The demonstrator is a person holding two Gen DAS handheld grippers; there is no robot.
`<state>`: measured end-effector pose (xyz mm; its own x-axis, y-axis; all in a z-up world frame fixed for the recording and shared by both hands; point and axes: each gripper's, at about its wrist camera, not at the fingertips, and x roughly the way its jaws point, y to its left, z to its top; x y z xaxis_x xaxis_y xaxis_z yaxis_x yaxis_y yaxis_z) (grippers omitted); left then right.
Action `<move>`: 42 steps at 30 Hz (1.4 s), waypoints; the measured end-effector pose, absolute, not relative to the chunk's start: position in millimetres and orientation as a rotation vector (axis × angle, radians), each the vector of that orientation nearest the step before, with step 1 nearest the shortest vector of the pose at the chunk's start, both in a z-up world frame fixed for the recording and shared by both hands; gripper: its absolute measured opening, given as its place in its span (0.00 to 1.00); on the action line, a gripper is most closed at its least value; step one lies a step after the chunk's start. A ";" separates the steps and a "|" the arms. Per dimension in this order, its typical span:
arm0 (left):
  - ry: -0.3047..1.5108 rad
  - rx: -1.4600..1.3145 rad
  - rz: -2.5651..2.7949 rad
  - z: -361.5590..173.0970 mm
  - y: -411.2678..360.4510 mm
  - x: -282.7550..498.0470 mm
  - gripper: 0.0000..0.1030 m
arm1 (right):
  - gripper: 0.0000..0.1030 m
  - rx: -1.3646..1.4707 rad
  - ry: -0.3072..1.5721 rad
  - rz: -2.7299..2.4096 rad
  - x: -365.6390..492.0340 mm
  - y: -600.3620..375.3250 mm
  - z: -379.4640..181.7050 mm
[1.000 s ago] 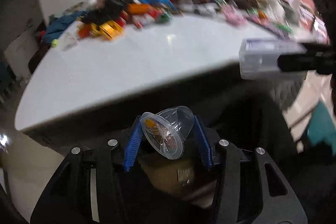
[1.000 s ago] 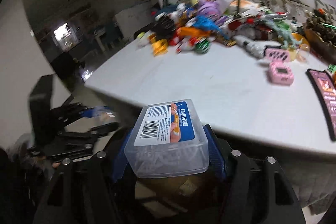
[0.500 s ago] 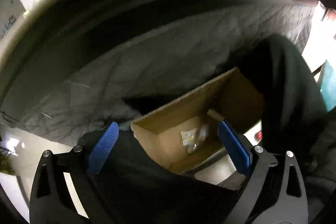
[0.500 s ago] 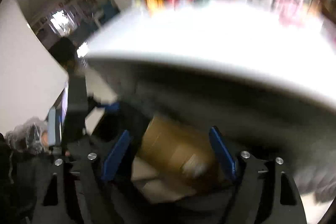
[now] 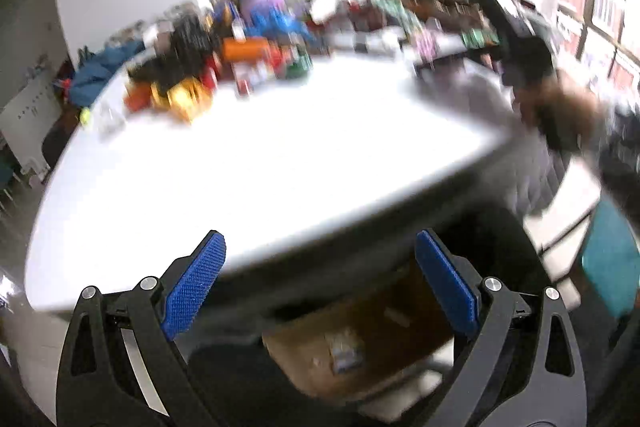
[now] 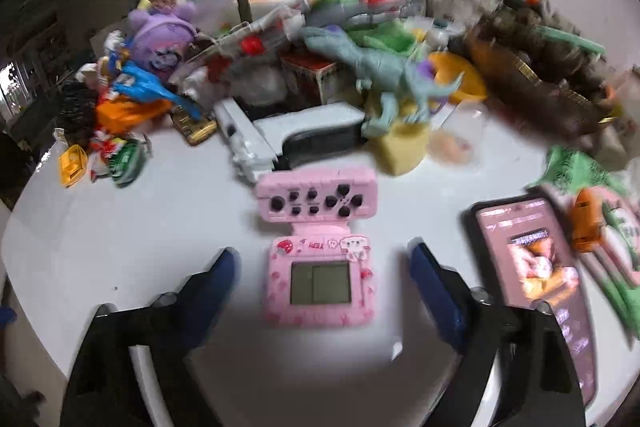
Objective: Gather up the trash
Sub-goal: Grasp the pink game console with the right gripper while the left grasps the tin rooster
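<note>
Trash pile (image 6: 168,95) of wrappers and toys heaped along the far side of the white desk (image 6: 132,239), cardboard box (image 5: 360,343) down below the desk edge. Left gripper (image 5: 320,287) spread wide, nothing between the blue pads, hanging over that box. Right gripper (image 6: 324,287) just been closing a bit, not touching anything yet, straddling a pink handheld game (image 6: 320,283) lying flat on the desk. Phone (image 6: 536,283) just beside it, dinosaur toy (image 6: 384,67) further back. Pretty blurry overall.
</note>
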<state>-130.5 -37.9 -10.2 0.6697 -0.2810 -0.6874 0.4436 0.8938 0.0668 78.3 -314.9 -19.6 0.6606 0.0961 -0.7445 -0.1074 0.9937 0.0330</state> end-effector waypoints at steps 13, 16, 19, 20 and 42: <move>0.891 0.113 -0.213 -2.6 -116.4 72.4 0.91 | 0.46 0.110 0.766 0.275 12.7 -337.6 -3.0; 0.931 0.159 -0.119 -18.4 -126.9 96.4 0.91 | 0.46 0.120 0.773 0.299 9.2 -336.9 -7.5; 0.943 0.058 -0.117 -25.9 -114.2 104.7 0.88 | 0.46 0.129 0.779 0.319 9.4 -334.7 -10.5; 0.926 0.065 -0.126 -25.1 -112.2 101.5 0.74 | 0.46 0.135 0.778 0.322 9.2 -332.5 -12.4; 0.718 0.179 -0.359 10.7 -34.0 -156.4 0.66 | 0.46 0.035 0.777 0.611 -95.0 -249.3 24.7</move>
<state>-156.4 -34.0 10.7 0.6958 -0.2594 -0.6698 0.3805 0.9240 0.0375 -95.0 -249.3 24.7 0.5502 0.5287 -0.6463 -0.5035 0.8275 0.2483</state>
